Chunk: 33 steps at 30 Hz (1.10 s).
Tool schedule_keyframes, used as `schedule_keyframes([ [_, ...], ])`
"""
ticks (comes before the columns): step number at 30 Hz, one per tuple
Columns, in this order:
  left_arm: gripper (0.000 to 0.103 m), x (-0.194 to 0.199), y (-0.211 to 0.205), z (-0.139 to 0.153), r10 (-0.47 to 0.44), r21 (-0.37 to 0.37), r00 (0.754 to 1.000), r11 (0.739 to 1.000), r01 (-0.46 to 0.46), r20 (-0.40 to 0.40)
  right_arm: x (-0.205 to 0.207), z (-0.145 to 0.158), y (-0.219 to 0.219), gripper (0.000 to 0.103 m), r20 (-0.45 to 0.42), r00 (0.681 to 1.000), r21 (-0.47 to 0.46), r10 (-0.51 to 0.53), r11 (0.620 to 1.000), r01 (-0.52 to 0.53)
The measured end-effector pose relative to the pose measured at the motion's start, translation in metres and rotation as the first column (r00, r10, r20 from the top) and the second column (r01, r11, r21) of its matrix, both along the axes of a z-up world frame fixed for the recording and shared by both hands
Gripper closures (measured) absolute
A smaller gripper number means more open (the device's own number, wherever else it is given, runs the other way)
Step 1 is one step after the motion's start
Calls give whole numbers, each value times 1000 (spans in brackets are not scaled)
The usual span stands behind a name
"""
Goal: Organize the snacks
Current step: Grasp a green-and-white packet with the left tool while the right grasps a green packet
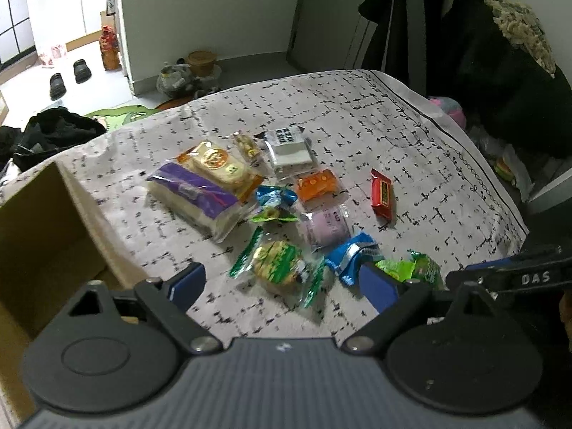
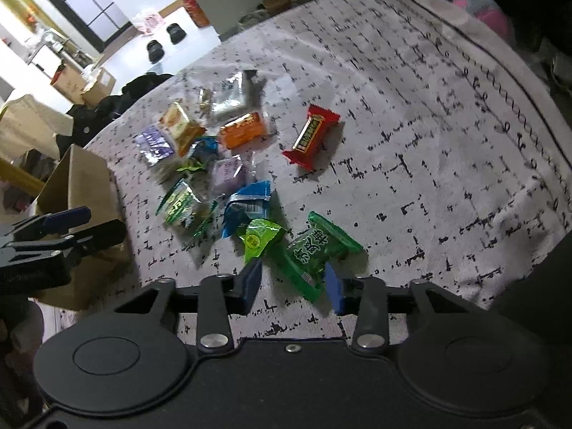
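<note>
Several wrapped snacks lie on a patterned cloth [image 1: 357, 114]. My left gripper [image 1: 284, 284] hangs open just above a green round-cake packet [image 1: 275, 268], which sits ahead of its blue pads without touching them. My right gripper [image 2: 292, 284] straddles the near end of a dark green packet [image 2: 314, 254]; a gap still shows at its left pad, and a light green packet [image 2: 261, 239] lies by that fingertip. Further off are a blue packet [image 2: 246, 207], a red bar [image 2: 311, 136] and an orange packet [image 2: 243, 130]. The same dark green packet [image 1: 422, 268] lies at the right of the left wrist view.
An open cardboard box [image 1: 43, 232] stands at the cloth's left edge, also the cardboard box [image 2: 82, 186]. A purple bread pack [image 1: 200, 196] and a silver packet [image 1: 289, 150] lie further back. Dark clothes [image 1: 464, 53] hang at the right; shoes and clutter cover the floor beyond.
</note>
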<state>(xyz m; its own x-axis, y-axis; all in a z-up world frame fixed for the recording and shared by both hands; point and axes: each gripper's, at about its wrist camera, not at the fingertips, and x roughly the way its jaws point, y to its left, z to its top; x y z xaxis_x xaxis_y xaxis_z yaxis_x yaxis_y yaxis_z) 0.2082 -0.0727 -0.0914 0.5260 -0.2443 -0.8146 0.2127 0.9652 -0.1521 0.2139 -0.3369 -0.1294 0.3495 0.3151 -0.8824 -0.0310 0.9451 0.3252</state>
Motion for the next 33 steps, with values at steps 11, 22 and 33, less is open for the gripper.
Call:
schedule_keyframes([
  [11,13,26,-19,-29,-3,-3,1000,1000,3,-20,20,-25,-2,70,-44,996,-36,-76,997,75],
  [22,13,44,-33,-57,-5,36,998,999,7,-64,28,-42,-1,69,-86,992,-59,-92,994,87],
  [33,13,45,-42,-80,6,91,996,996,3,-94,26,-38,-3,50,-55,989,-81,-134,988,130],
])
